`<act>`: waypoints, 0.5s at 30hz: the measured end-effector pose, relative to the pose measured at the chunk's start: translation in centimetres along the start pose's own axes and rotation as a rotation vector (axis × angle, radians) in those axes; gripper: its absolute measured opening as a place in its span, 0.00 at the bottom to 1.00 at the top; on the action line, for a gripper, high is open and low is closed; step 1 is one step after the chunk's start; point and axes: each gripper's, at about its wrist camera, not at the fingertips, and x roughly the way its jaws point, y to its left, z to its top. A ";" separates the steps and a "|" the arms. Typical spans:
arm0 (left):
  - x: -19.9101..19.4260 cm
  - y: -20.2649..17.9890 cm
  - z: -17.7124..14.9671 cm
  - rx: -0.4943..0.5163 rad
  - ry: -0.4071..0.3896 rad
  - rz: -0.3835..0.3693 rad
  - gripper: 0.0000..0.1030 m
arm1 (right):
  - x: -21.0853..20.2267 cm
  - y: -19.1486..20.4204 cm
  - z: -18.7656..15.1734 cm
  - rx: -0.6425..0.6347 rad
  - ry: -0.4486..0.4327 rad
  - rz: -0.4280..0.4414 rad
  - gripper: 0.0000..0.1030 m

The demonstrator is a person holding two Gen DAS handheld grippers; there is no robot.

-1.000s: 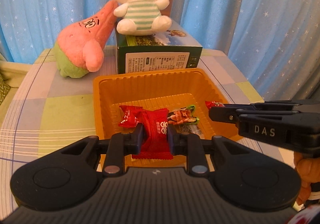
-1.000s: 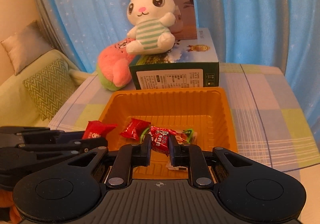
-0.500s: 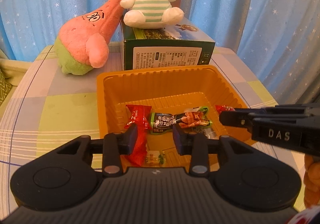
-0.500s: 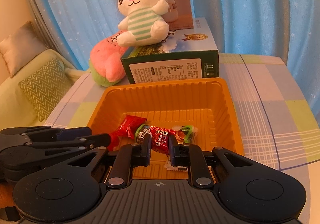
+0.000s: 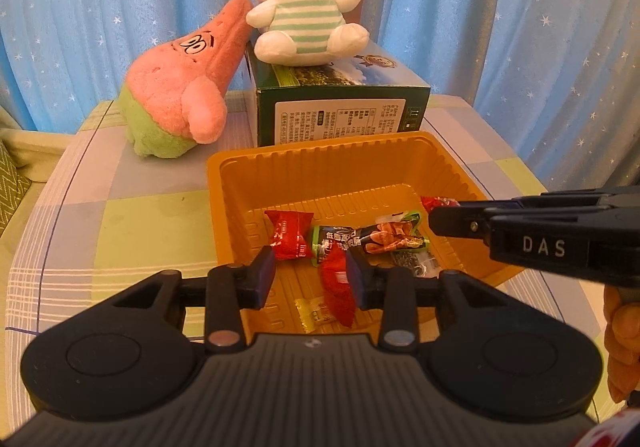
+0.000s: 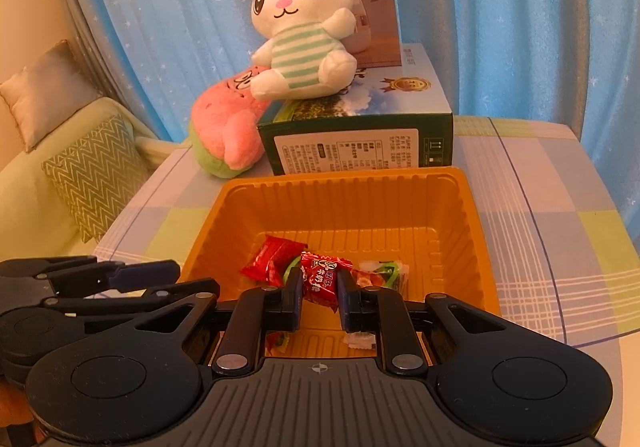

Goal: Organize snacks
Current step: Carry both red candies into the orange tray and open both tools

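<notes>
Several snacks already lie in the orange tray (image 6: 476, 231). The left gripper (image 5: 311, 274) is spread wide, holding nothing. The right gripper (image 6: 319, 293) pinches one red candy (image 6: 322, 283) above the tray's near edge, not dropped in yet.

White bunny plush (image 5: 302, 3) sits on a green box (image 5: 340, 107) at 12 o'clock, pink starfish plush (image 5: 184, 87) leaning at 10, blue curtain (image 5: 100, 7) behind.
</notes>
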 end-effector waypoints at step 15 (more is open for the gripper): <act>-2.1 0.4 -1.0 -0.010 -0.007 0.012 0.60 | -3.7 -1.7 -0.9 0.078 -0.059 -0.018 0.65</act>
